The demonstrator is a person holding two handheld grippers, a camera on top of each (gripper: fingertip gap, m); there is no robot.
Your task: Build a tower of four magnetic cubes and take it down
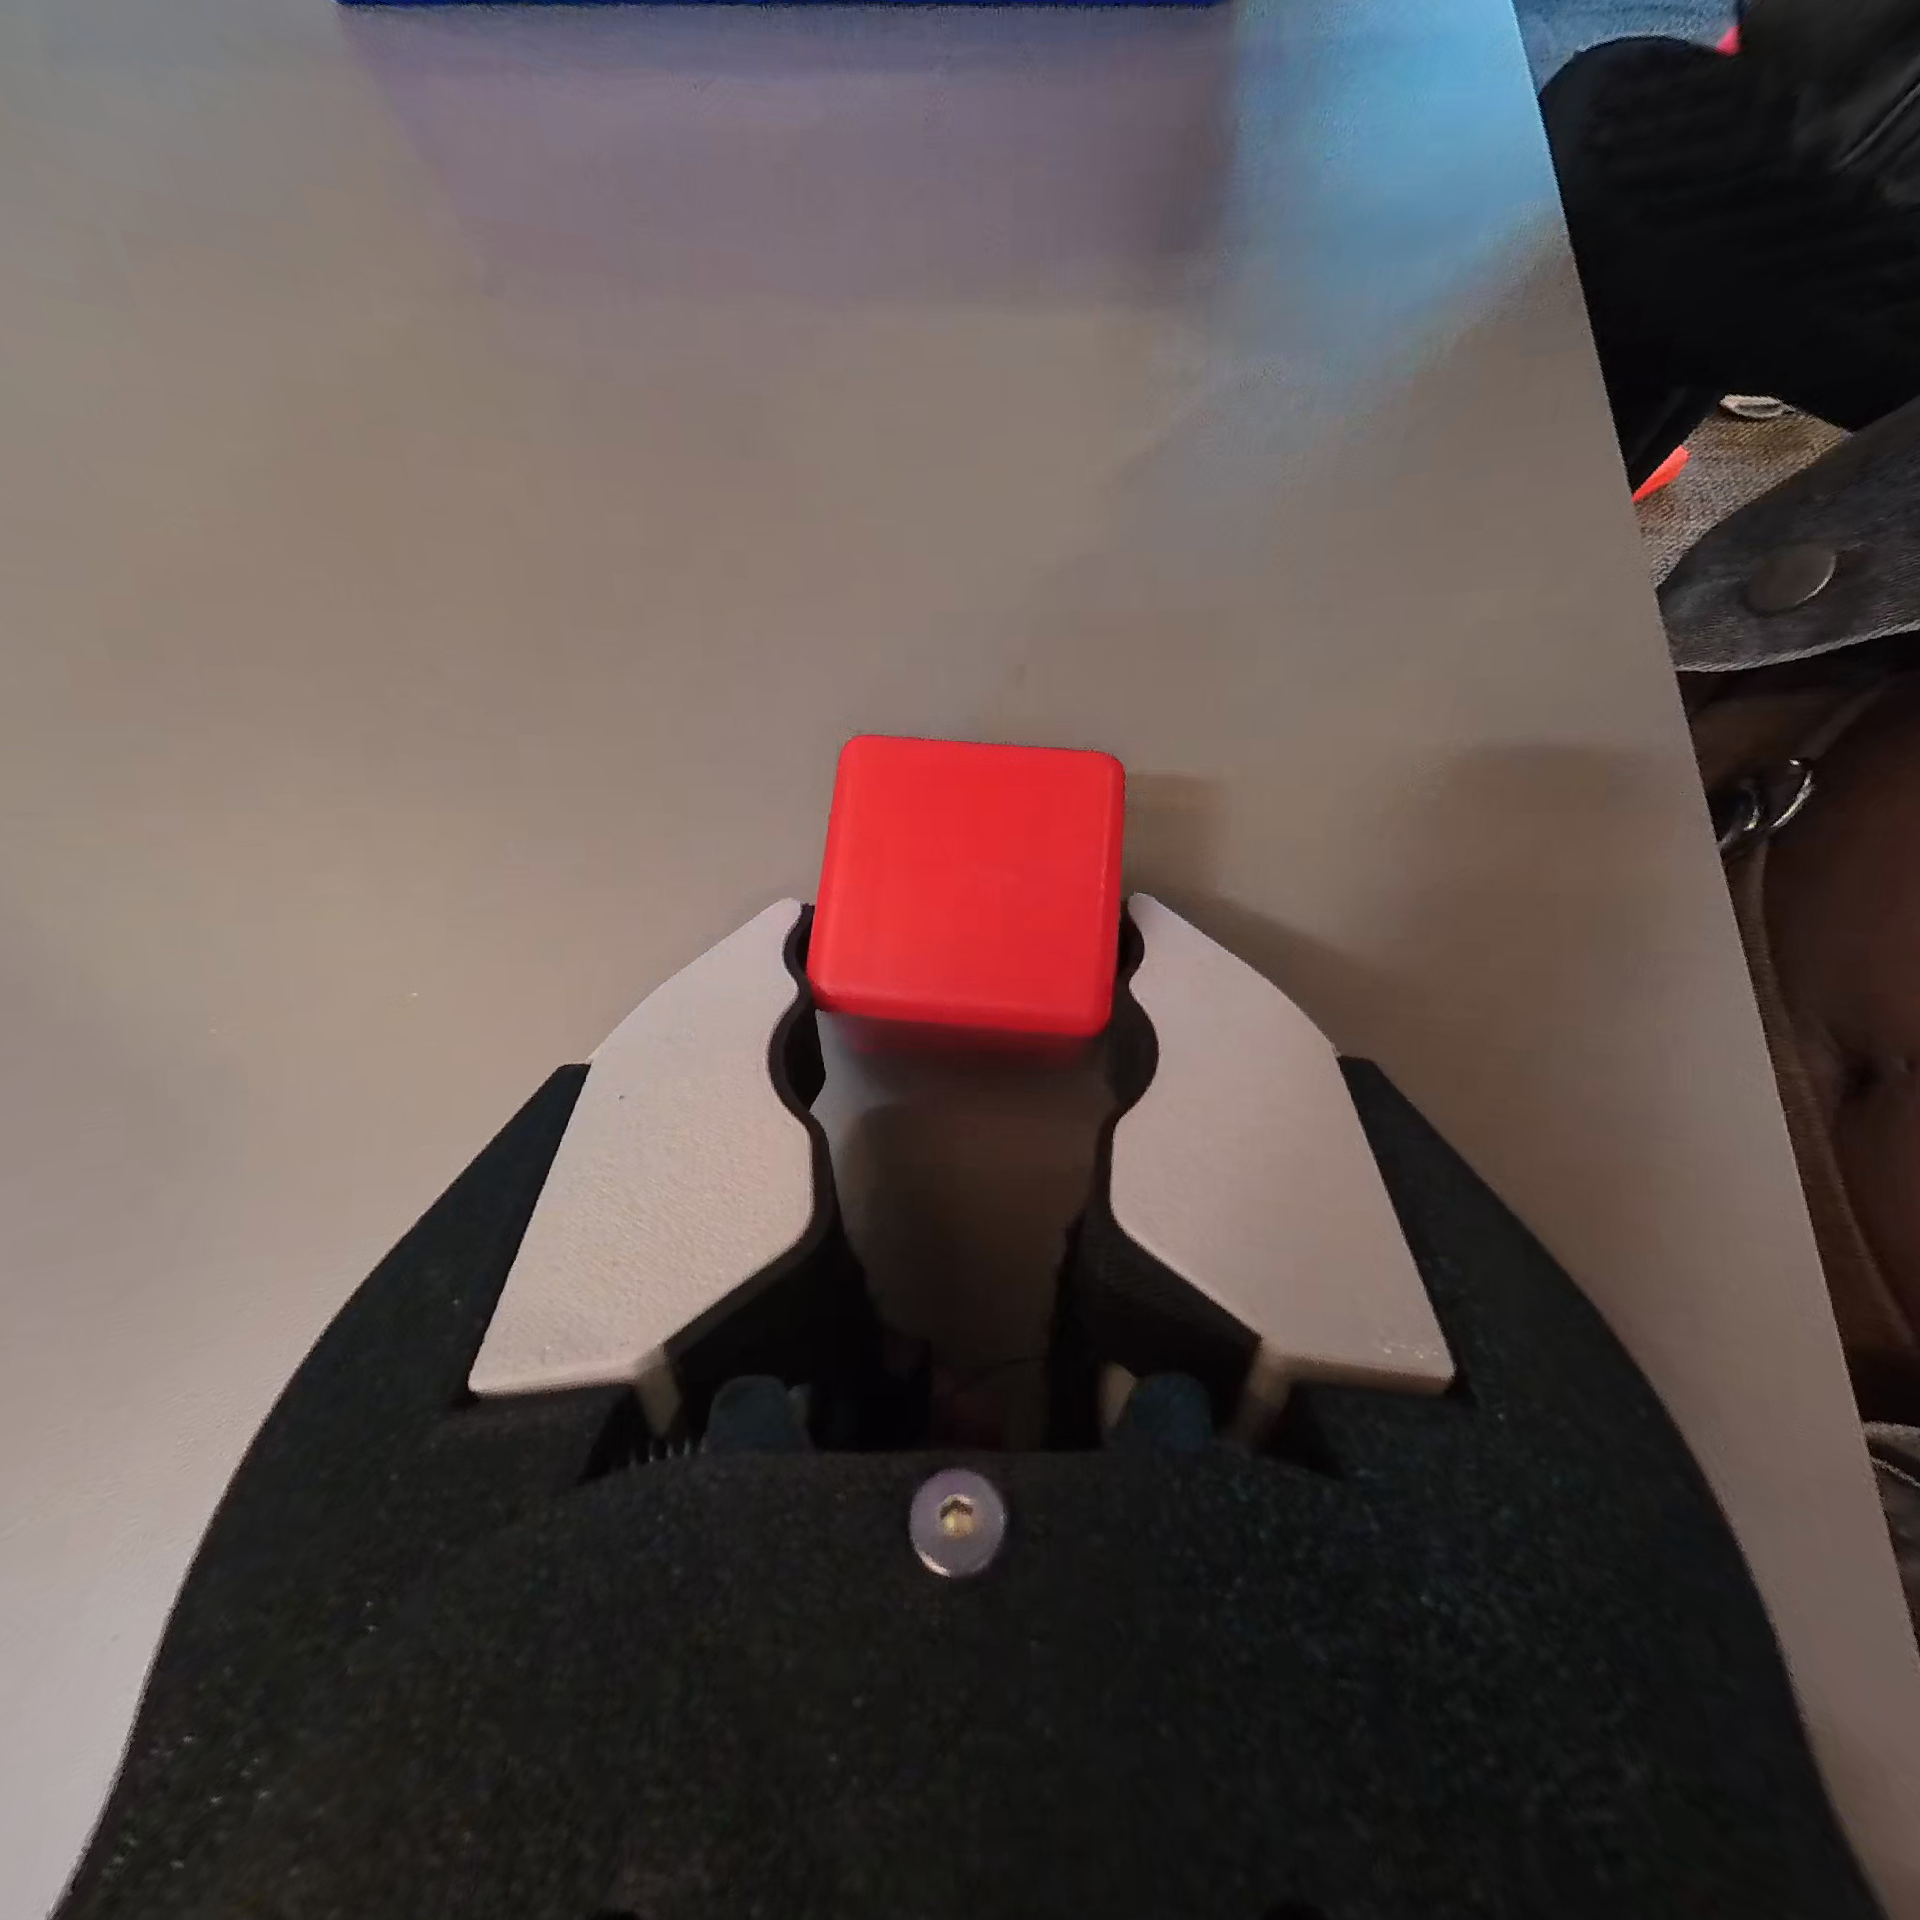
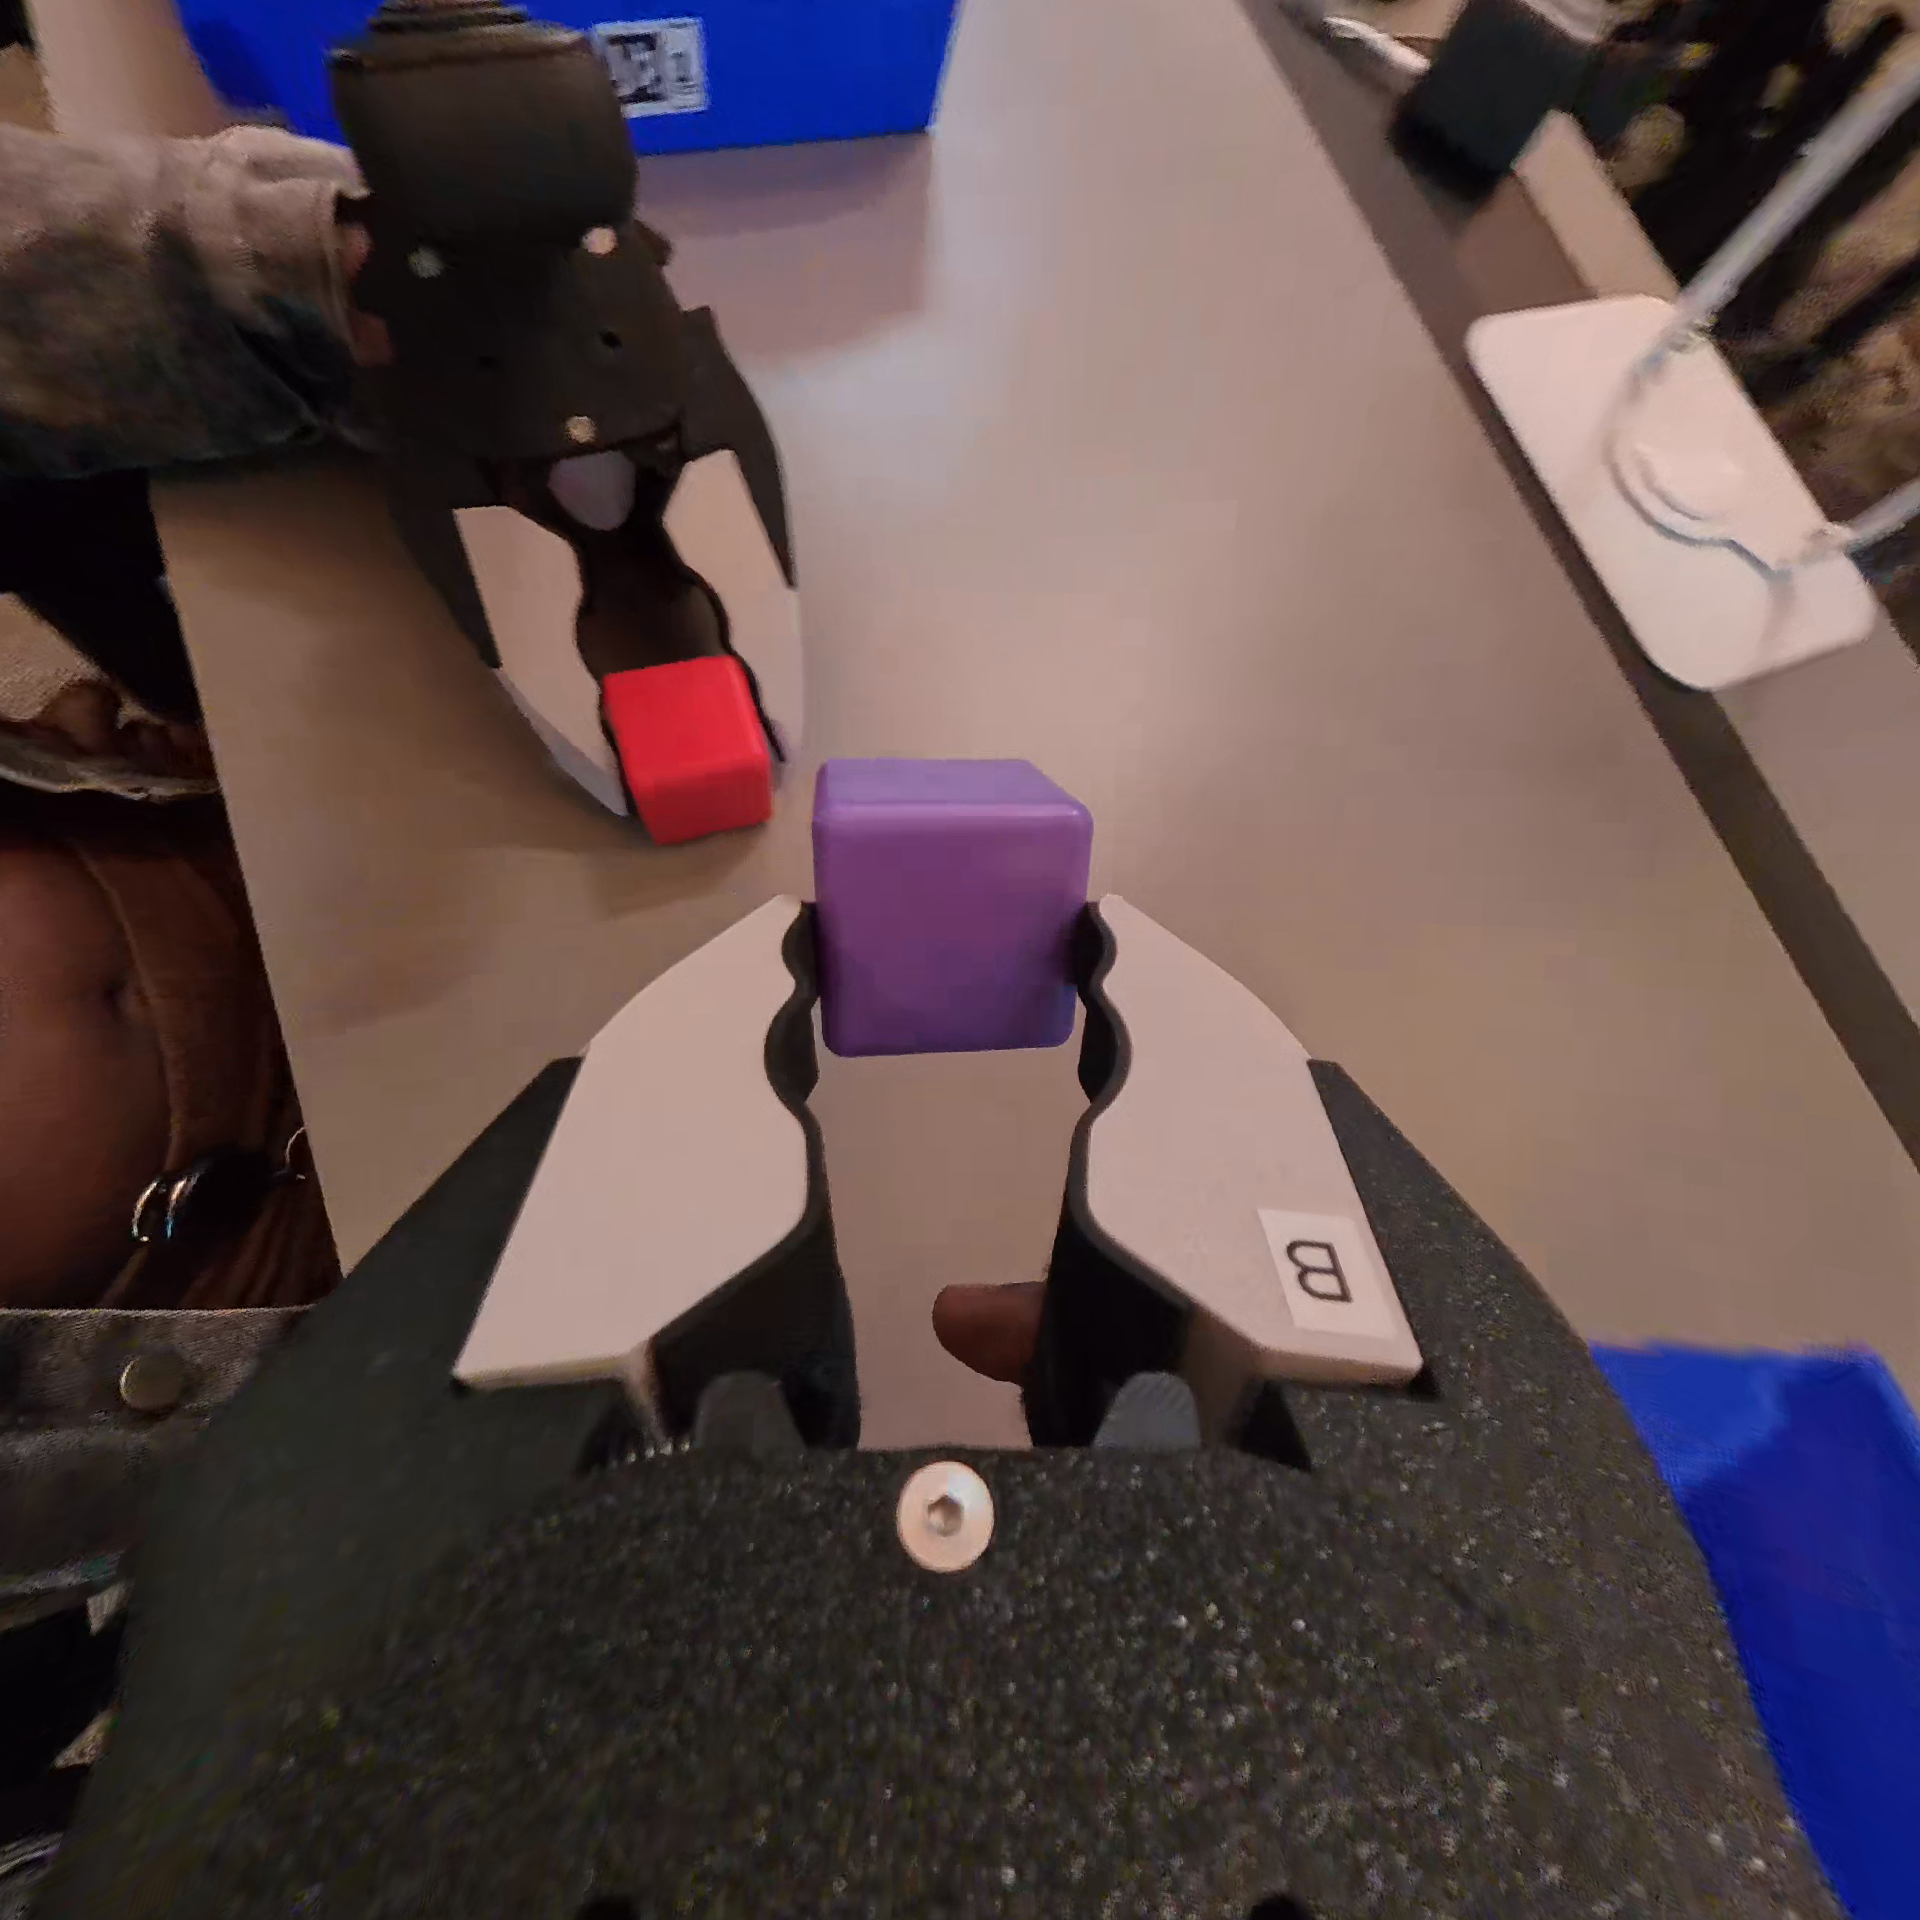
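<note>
Left tool (image 1: 964,940) pinching red cube (image 1: 966,883), right tool (image 2: 945,935) pinching purple cube (image 2: 948,914), over grey table (image 2: 1195,623).

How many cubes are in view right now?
2. A red cube sits between the left gripper's fingertips, low over the table. A purple cube is clamped in the right gripper. Other cubes may lie outside both views.

Both grippers share one build: the left gripper (image 1: 966,935) and the right gripper (image 2: 945,935) have grainy black bodies, pale grey fingers (image 2: 675,1122) edged with wavy black pads, and a silver hex screw (image 2: 943,1515) at centre. A white sticker (image 2: 1322,1270) marks the right one; a mottled grey sleeve (image 2: 156,291) shows behind the left.
</note>
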